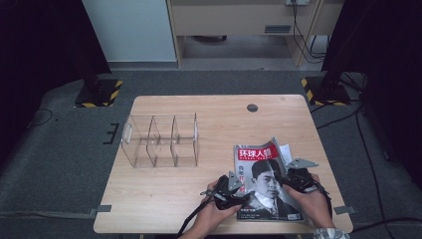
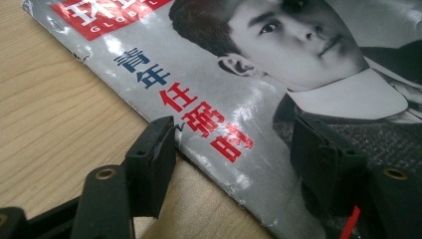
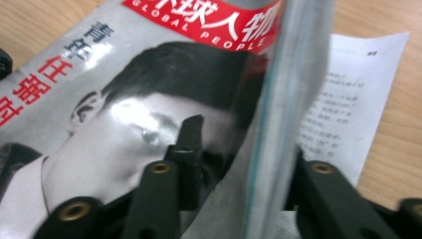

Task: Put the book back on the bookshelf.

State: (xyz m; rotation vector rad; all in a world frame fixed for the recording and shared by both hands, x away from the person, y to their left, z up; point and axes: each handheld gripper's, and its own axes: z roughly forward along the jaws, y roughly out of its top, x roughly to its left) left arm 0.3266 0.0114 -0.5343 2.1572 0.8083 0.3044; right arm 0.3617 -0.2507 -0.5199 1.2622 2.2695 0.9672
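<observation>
A magazine (image 1: pixel 266 181) with a black-and-white portrait and a red title block lies at the table's near right. My left gripper (image 1: pixel 234 191) is at its left edge, open; in the left gripper view (image 2: pixel 234 134) one jaw rests on the wood beside the spine and the other over the cover (image 2: pixel 278 99). My right gripper (image 1: pixel 291 179) is at the right edge, open (image 3: pixel 244 144). The cover's right edge (image 3: pixel 278 99) curls up between its jaws, one jaw on the cover, the other behind it. A printed inner page (image 3: pixel 343 99) shows underneath.
A clear acrylic organizer (image 1: pixel 159 141) with three compartments stands on the wooden table (image 1: pixel 209 114), left of the magazine. A round cable hole (image 1: pixel 252 107) sits near the far edge. Stand bases with yellow-black tape (image 1: pixel 97 92) flank the table on the floor.
</observation>
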